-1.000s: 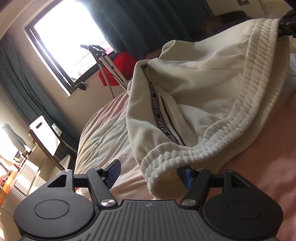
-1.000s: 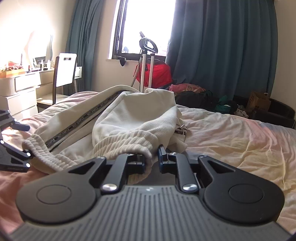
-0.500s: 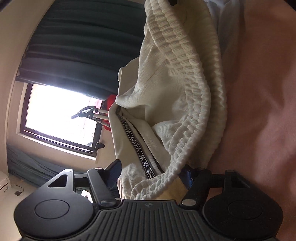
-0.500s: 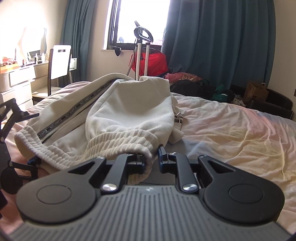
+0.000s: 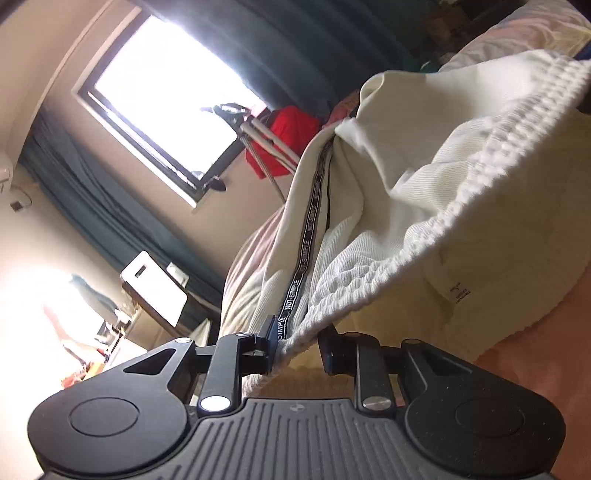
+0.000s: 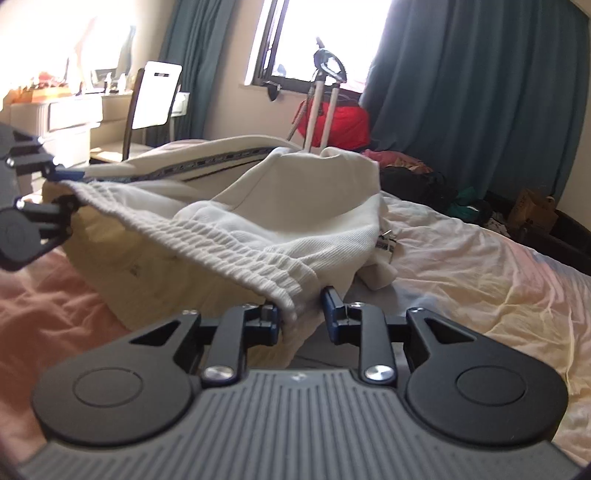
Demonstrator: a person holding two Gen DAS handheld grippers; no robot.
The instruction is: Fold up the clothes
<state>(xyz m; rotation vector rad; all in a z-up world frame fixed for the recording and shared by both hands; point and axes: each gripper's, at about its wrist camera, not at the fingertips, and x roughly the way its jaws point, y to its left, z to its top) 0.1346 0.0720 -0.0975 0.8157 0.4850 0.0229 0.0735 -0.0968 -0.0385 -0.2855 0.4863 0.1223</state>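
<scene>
Cream trousers (image 6: 258,206) with a ribbed elastic waistband (image 6: 229,243) are seen lying on a bed (image 6: 461,280) covered by a rumpled pale sheet, their legs running away toward the window (image 6: 325,33). A black printed stripe (image 5: 310,236) is carried down the side seam of the garment.

The waistband is stretched off the sheet between the two grippers. Its one end is shown between the fingers of the left gripper (image 5: 297,341), whose jaws have just been closing; the left pad (image 5: 271,330) lies against the fabric, while a narrow gap is seen at the right pad, so a full clench cannot be confirmed from the wrist view. In the right wrist view the same gripper (image 6: 62,192) is seen at the left edge with the band's end caught between its fingers.

The other end of the band is draped between the fingers of the right gripper (image 6: 301,308), whose jaws have just been opening; cloth touches the left pad (image 6: 271,317), and the right finger stands clear of it.

A white chair (image 6: 155,96), a red bag (image 6: 340,122) and dark teal curtains (image 6: 480,92) are placed behind the bed.
</scene>
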